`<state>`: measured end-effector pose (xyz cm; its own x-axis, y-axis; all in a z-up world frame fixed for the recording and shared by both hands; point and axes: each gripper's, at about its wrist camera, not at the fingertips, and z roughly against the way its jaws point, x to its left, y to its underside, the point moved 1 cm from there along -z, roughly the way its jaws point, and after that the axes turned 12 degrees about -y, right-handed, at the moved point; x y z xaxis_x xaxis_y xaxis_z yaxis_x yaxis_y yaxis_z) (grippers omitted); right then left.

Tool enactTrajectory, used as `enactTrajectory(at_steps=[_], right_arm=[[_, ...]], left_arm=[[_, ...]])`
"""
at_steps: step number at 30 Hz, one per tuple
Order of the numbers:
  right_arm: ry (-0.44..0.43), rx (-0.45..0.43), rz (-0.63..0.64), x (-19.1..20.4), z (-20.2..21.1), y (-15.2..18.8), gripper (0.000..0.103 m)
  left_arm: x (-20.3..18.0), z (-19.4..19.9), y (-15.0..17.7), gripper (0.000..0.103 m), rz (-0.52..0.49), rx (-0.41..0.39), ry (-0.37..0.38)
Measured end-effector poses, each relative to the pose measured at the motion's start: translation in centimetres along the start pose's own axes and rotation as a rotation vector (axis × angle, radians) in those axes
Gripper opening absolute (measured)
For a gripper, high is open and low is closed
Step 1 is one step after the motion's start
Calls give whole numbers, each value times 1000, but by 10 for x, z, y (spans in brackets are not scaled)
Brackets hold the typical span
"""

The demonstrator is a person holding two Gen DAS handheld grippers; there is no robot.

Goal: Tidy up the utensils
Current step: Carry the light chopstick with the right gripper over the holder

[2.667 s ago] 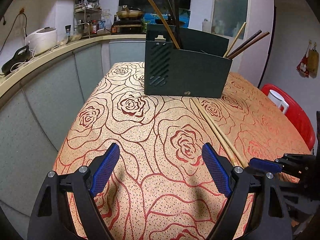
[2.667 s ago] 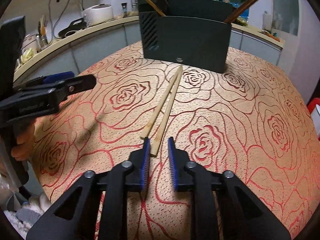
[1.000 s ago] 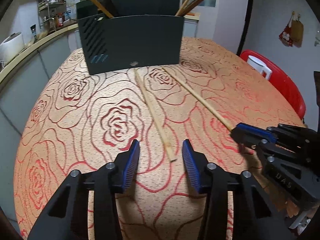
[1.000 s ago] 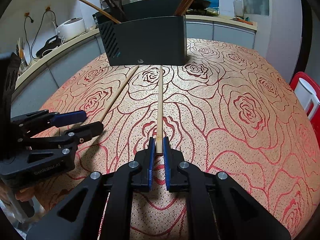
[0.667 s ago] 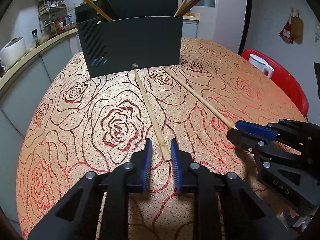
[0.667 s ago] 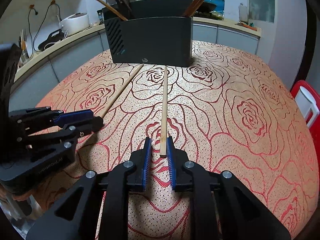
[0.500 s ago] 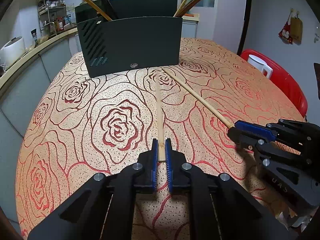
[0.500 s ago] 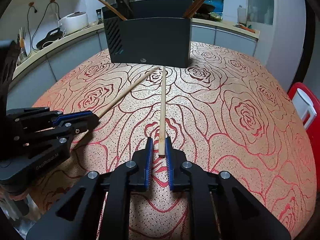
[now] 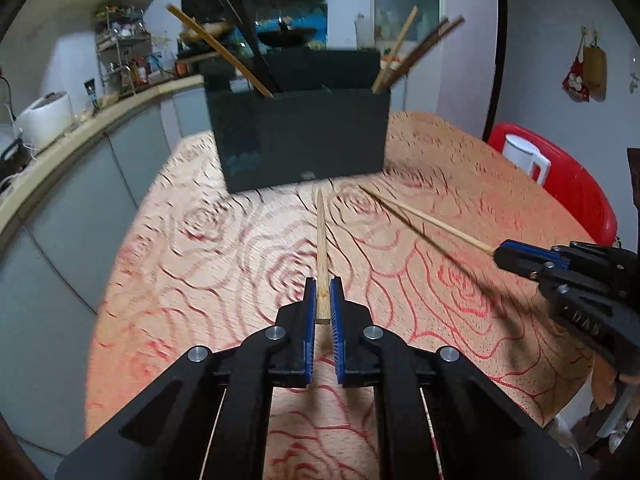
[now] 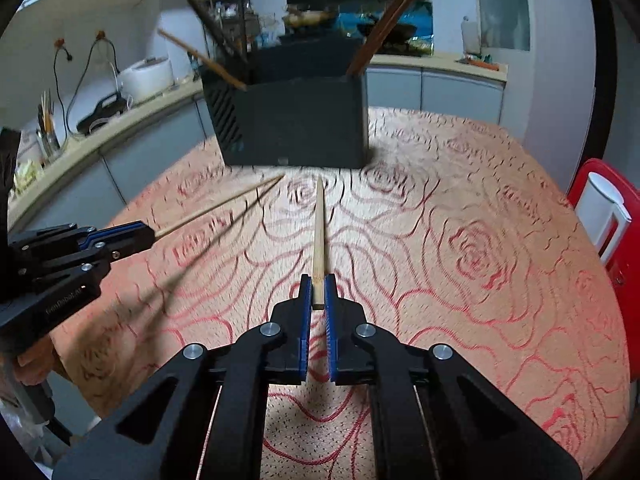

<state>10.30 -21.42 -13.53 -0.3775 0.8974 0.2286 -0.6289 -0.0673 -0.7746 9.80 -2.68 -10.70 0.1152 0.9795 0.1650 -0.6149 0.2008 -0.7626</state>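
both chopsticks (image 9: 321,248) (image 10: 319,236) lifted, tips toward the holder (image 9: 300,140).

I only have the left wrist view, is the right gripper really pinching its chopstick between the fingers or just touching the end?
Observer: It is pinched. In the right wrist view the right gripper is shut on its bamboo chopstick, the thick end sitting between the blue pads.
Operator: Where does that stick point?
Observer: Straight ahead at the dark utensil holder; its tip stops short of the holder's front wall.
Operator: And my left gripper from that side?
Observer: The left gripper is in view at the left edge, its own chopstick angling toward the holder and casting a shadow on the rose tablecloth.
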Motion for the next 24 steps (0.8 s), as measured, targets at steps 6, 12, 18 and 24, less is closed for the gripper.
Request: enactTrajectory(at_steps=[6,12,18,24], right_arm=[[-22,-74,-4,1,23,-15,7],[-58,-148,-6,0,44,-36,7],[-90,-202,-22,-5,56,-62,7],[-124,-216,-27,-9,58,-87,7]], left_arm=[[20,22,-18,7,34,-70,-11],[29,38,-37,7,38,-123,-13],[38,53,-59,7,40,-166,-2],[48,54,-75,7,56,-171,9]])
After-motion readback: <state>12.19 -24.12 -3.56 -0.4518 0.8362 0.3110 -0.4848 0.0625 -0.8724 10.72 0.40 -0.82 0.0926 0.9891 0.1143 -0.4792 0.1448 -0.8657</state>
